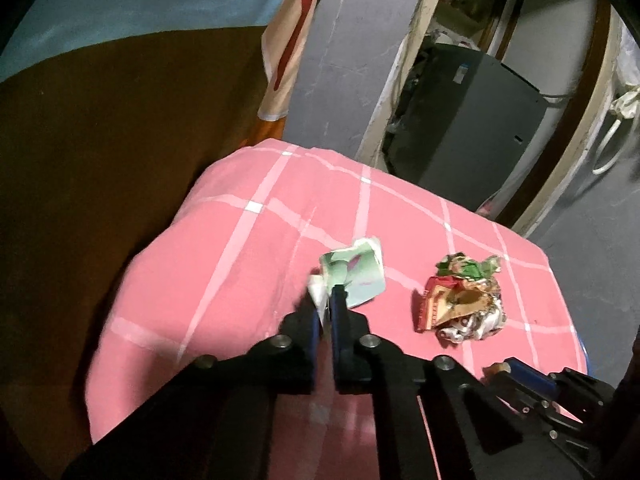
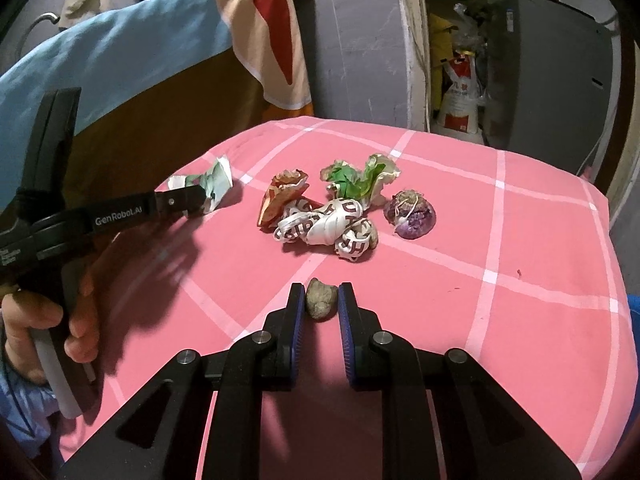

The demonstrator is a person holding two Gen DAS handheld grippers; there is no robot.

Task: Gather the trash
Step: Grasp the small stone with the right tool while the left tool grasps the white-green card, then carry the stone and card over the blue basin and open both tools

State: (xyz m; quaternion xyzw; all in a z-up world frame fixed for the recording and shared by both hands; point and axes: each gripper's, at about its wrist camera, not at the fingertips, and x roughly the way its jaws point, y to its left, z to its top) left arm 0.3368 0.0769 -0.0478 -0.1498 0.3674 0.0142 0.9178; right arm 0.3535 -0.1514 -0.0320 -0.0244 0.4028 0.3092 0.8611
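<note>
A crumpled green-and-white wrapper (image 1: 354, 274) lies on the pink checked cloth (image 1: 208, 264), and my left gripper (image 1: 326, 294) is shut on its near edge. From the right wrist view the same wrapper (image 2: 218, 178) sits at the tip of the left gripper (image 2: 192, 200). My right gripper (image 2: 321, 294) is shut on a small grey-brown lump (image 2: 320, 298) on the pink cloth (image 2: 500, 300). Beyond it lie a red-brown wrapper (image 2: 282, 196), a white printed wrapper (image 2: 332, 228), a green leafy scrap (image 2: 360, 178) and a purple onion half (image 2: 410, 212).
A red and gold wrapper pile (image 1: 464, 298) lies right of the left gripper. A hand (image 2: 52, 320) holds the left gripper's handle. A brown panel (image 1: 100, 160) draped with blue cloth stands at the left; a grey box (image 2: 548, 68) and a white sack (image 2: 460, 96) stand behind.
</note>
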